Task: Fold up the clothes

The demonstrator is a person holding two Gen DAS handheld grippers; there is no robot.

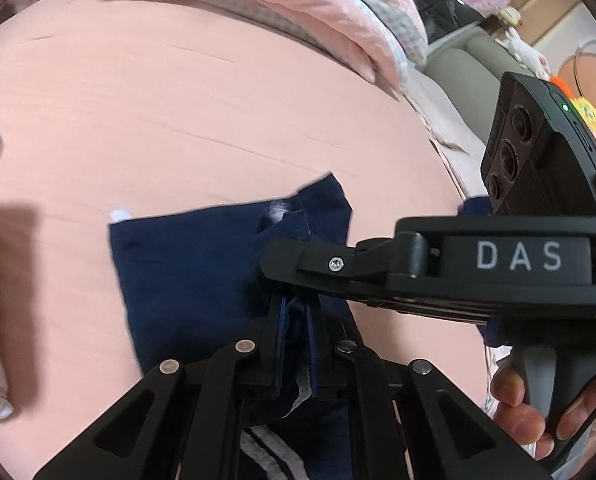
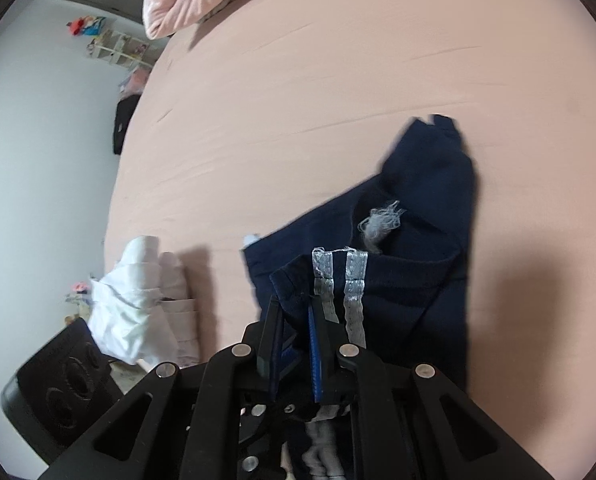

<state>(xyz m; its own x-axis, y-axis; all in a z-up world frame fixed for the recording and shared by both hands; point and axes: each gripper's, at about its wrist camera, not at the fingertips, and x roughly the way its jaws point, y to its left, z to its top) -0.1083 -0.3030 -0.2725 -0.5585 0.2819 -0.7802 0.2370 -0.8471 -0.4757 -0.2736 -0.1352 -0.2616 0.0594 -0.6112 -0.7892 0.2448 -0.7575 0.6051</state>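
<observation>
A navy blue garment (image 1: 185,264) with silver-white side stripes (image 2: 354,292) lies on the pink bed sheet (image 1: 177,100), part of it lifted. My left gripper (image 1: 293,304) is shut on a fold of the navy cloth near its edge. My right gripper (image 2: 295,308) is shut on the striped edge of the same garment (image 2: 418,240). In the left wrist view the right gripper's black body (image 1: 478,264) reaches in from the right, just above my left fingers, held by a hand (image 1: 530,412). A frayed white patch (image 2: 382,222) shows on the navy cloth.
Folded white and pale pink clothes (image 2: 137,300) are stacked near the bed's left edge. A pink quilt (image 1: 298,4) is bunched at the far end of the bed. Shelves with toys (image 2: 113,46) stand against the wall beyond.
</observation>
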